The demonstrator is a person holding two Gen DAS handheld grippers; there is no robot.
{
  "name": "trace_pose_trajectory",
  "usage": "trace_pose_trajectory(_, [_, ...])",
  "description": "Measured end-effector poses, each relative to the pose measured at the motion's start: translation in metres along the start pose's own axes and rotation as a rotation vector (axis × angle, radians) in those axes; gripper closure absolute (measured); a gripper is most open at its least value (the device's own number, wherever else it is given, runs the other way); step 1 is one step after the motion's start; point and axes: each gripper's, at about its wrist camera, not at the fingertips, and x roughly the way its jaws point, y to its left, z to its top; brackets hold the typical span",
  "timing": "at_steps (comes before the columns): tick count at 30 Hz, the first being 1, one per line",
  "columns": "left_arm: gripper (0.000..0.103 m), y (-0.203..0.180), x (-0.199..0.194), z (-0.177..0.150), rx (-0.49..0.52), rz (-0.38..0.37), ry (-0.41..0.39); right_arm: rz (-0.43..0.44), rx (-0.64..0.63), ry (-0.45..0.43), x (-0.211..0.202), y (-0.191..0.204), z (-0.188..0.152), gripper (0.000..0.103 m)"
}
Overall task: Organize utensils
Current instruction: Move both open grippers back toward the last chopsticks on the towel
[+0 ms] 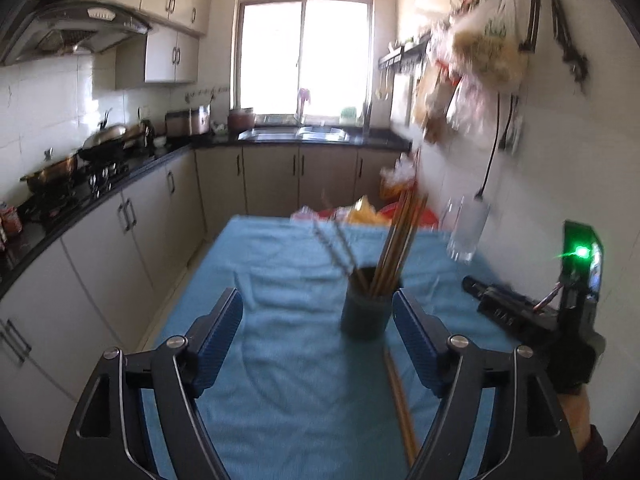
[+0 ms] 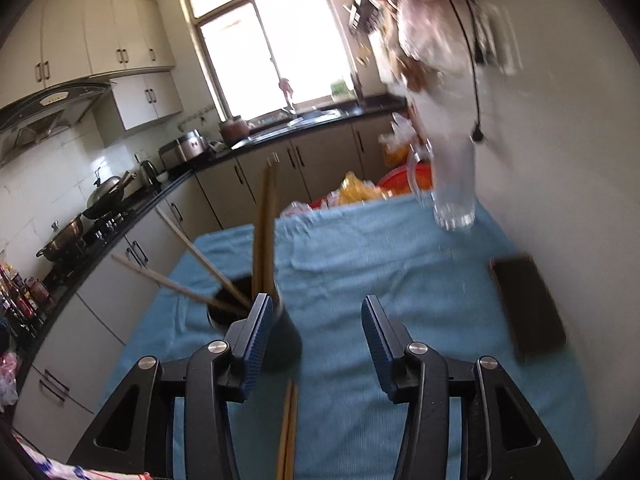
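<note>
Both gripper (image 1: 318, 312) (image 2: 316, 320) heads tilt down, jaws apart.

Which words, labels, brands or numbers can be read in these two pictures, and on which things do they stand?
No text can be read in either view.
Hanging bag on the wall: green print, too blurred to read.
Bottles on the counter: labels too small to read.
Range hood: marks on its panel, too small to read.
Dark holder, chopsticks, glass mug: no text visible.
</note>
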Motion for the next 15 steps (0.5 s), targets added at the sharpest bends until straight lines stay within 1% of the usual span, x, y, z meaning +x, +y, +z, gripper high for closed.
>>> trace_pose_trajectory(3, [0.027,-0.001,0.009,-0.019,-0.001,0.008,0.050,-0.005,0.030,0.028,-0.001,-0.006,-0.023,0.047])
trace_pose_trajectory(6, [0.027,-0.003,0.017,-0.034,0.011,0.023,0.097,-0.014,0.048,0.061,-0.001,-0.011,-0.042,0.047])
trace_pose_trajectory(10, [0.027,-0.006,0.017,-0.046,0.030,0.051,0.110,-0.029,0.075,0.084,0.000,-0.015,-0.058,0.046])
trace_pose_trajectory(13, [0.027,-0.009,0.019,-0.051,0.039,0.053,0.124,-0.035,0.106,0.115,0.003,-0.021,-0.069,0.045])
trace_pose_trajectory(15, [0.027,-0.010,0.020,-0.052,0.040,0.051,0.132,-0.043,0.103,0.129,0.004,-0.021,-0.073,0.045])
